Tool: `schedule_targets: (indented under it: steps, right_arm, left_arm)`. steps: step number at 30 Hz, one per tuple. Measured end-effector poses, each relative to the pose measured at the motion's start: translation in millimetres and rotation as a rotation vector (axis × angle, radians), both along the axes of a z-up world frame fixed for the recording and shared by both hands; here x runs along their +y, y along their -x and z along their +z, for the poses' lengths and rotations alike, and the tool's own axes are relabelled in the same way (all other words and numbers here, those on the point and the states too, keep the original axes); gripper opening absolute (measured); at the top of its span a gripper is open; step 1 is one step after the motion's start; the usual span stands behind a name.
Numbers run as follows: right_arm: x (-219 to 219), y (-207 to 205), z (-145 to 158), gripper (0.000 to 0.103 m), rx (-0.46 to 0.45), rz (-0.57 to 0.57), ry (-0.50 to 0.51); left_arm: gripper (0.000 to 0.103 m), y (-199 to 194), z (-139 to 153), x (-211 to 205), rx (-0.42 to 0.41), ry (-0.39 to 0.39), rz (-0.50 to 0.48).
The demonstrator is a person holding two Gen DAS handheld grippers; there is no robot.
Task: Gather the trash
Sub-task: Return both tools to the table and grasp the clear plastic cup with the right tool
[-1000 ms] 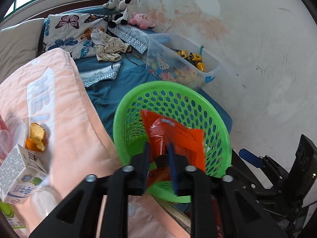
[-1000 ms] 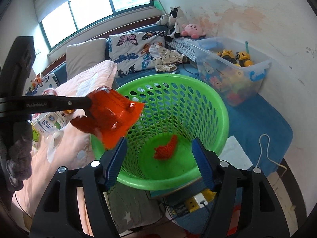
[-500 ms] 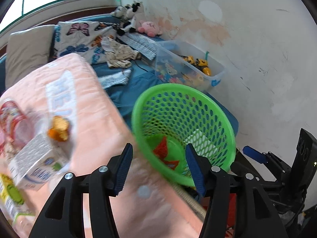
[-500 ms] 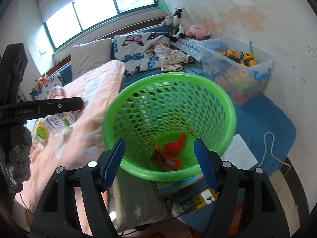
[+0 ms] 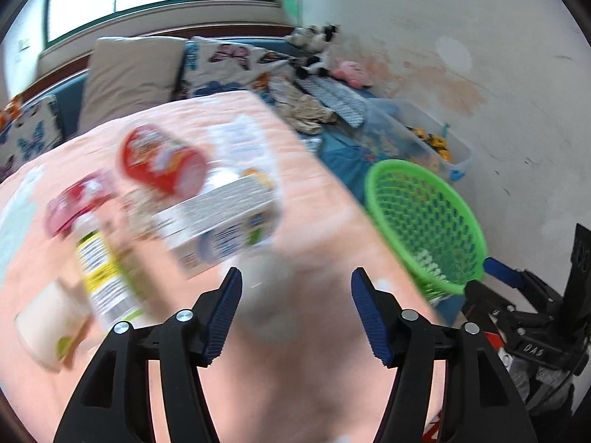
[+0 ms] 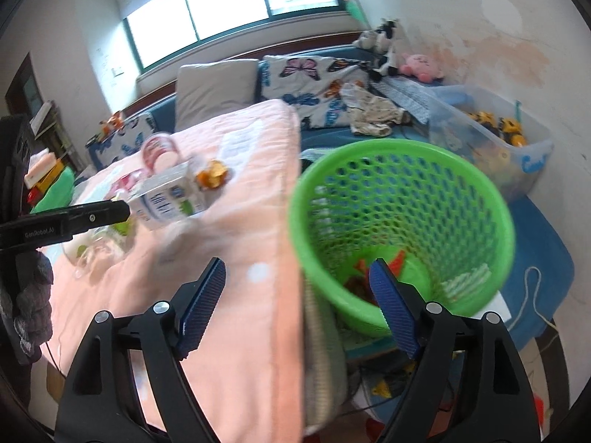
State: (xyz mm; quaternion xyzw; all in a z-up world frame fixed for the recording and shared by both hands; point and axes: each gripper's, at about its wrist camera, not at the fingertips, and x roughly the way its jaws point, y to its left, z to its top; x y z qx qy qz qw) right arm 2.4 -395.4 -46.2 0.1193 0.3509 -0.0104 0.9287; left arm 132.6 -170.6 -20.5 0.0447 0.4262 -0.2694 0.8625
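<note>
Left wrist view: left gripper [image 5: 295, 310] empty, blue pads well apart and just been opening, nothing between them. Angled down over the pink blanket [image 5: 321, 221], the litter pile just ahead and to the left: a grey-and-white milk carton [image 5: 218, 225] lying on its side, a red-lidded cup [image 5: 162, 158] behind it, a green-labelled bottle [image 5: 99, 277] beside. All blurred. Carton probably light and empty, walls likely to cave under a hard squeeze; best taken across its narrow faces, near the middle. Green basket [image 5: 424, 221] off to the right, beyond the blanket's edge.

Right wrist view: right gripper [image 6: 297, 304] also empty, jaws spread wide and just been opening, straddling the blanket's edge and the basket rim. Tilted downward. Orange wrappers [image 6: 395, 262] already at the basket bottom. Carton well ahead to the left, an orange crumpled wrapper [image 6: 212, 177] just beside it, soft and weightless by the look.
</note>
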Motion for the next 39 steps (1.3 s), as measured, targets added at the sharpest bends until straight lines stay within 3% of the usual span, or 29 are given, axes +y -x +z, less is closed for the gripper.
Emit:
schedule_targets:
  steps: [9, 13, 18, 33, 39]
  right_arm:
    - [49, -25, 0, 0.082, 0.005, 0.11, 0.008]
    - [71, -38, -3, 0.082, 0.016, 0.165, 0.007]
    - [97, -58, -10, 0.083, 0.038, 0.237, 0.004]
    - [137, -119, -37, 0.082, 0.1, 0.315, 0.02]
    - [141, -137, -49, 0.075, 0.135, 0.31, 0.031]
  left_arm:
    - [0.063, 6, -15, 79, 0.003, -0.027, 0.151]
    - [0.072, 10, -23, 112, 0.012, -0.028, 0.211]
    - [0.072, 16, -33, 139, 0.019, -0.037, 0.26]
    - [0.076, 9, -58, 171, 0.073, -0.041, 0.32]
    - [0.079, 0, -65, 164, 0.089, -0.051, 0.295]
